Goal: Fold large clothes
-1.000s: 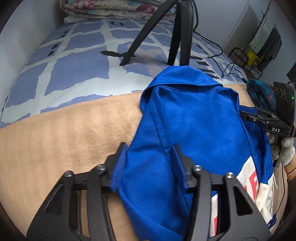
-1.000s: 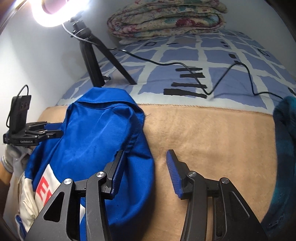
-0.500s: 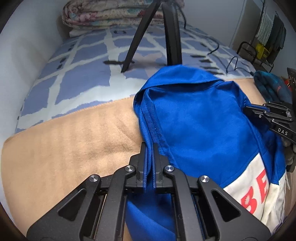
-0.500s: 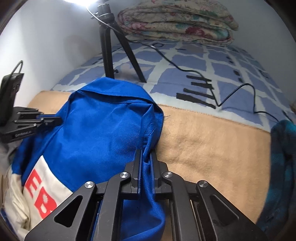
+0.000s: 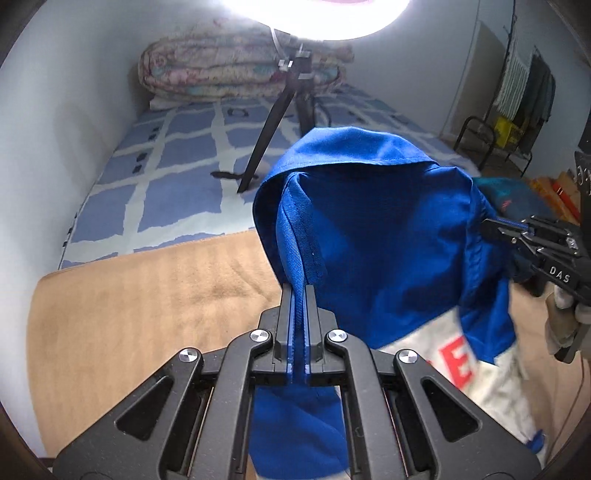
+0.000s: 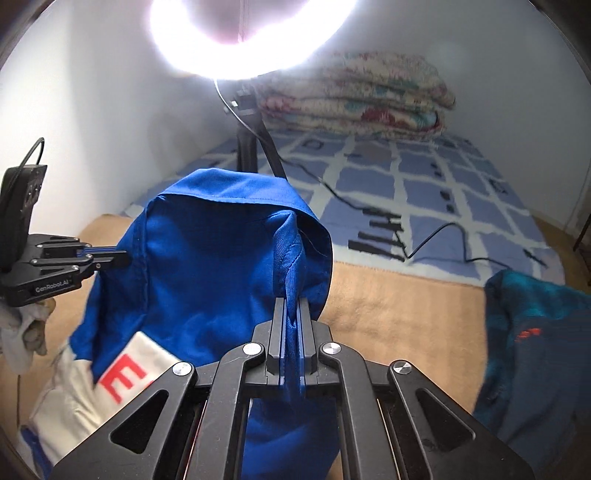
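Observation:
A blue garment (image 5: 376,236) with a white band and red letters hangs lifted above the tan blanket (image 5: 147,295). My left gripper (image 5: 297,299) is shut on its left edge seam. My right gripper (image 6: 291,310) is shut on its right edge seam, with the garment (image 6: 207,266) stretched between the two. The right gripper also shows at the right of the left wrist view (image 5: 491,227), and the left gripper at the left of the right wrist view (image 6: 118,256). The garment's lower part droops out of sight below the grippers.
A ring light (image 6: 251,33) on a black tripod (image 5: 266,136) stands on the blue-and-white bedcover (image 5: 177,177) behind the garment, its cable (image 6: 424,243) trailing across. A folded floral quilt (image 6: 362,99) lies at the back. A dark teal garment (image 6: 535,332) lies at the right.
Both grippers shut on the garment's edges, then rose with it. The garment has come up off the blanket and the views have tilted up to the ring light.

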Demonstrator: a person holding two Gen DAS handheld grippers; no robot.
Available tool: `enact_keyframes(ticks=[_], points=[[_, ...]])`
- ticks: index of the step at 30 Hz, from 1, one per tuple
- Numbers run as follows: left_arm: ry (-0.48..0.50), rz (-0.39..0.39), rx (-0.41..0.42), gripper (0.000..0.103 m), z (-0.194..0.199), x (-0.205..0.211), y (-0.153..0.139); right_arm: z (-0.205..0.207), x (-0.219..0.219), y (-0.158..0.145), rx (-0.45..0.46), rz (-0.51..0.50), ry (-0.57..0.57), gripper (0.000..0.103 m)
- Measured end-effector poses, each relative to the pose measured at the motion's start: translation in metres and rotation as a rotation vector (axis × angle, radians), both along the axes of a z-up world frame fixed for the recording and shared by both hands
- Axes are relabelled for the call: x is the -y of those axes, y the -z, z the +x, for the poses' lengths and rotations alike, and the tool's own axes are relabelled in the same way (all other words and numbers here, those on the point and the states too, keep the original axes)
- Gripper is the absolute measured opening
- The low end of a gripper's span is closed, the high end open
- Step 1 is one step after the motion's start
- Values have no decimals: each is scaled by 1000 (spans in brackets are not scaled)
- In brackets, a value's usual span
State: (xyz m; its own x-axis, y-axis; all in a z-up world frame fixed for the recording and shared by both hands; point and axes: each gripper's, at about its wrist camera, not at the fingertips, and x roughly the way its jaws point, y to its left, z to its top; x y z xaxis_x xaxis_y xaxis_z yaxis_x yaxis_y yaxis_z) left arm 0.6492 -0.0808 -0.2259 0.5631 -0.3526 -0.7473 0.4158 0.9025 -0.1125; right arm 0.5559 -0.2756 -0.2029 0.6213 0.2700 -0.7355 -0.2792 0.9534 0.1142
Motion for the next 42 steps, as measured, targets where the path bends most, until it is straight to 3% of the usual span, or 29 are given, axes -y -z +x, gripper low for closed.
enact_keyframes(ticks=[14, 23, 28, 32, 42], points=[[4, -74, 67, 0, -128, -27, -71, -109, -7, -84, 87, 50, -4, 3], [-15, -165, 77, 0, -211, -54, -86, -193, -13, -101, 107, 90, -28, 3], [-7, -160, 73, 0, -257, -66, -74, -240, -13, -104, 117, 113, -31, 3], [-7, -176, 58, 0, -293, -74, -58, -279, -17, -95, 120, 75, -50, 3], [-19, -119, -41, 0, -369, -86, 20, -364, -17, -28, 10, 42, -44, 3]])
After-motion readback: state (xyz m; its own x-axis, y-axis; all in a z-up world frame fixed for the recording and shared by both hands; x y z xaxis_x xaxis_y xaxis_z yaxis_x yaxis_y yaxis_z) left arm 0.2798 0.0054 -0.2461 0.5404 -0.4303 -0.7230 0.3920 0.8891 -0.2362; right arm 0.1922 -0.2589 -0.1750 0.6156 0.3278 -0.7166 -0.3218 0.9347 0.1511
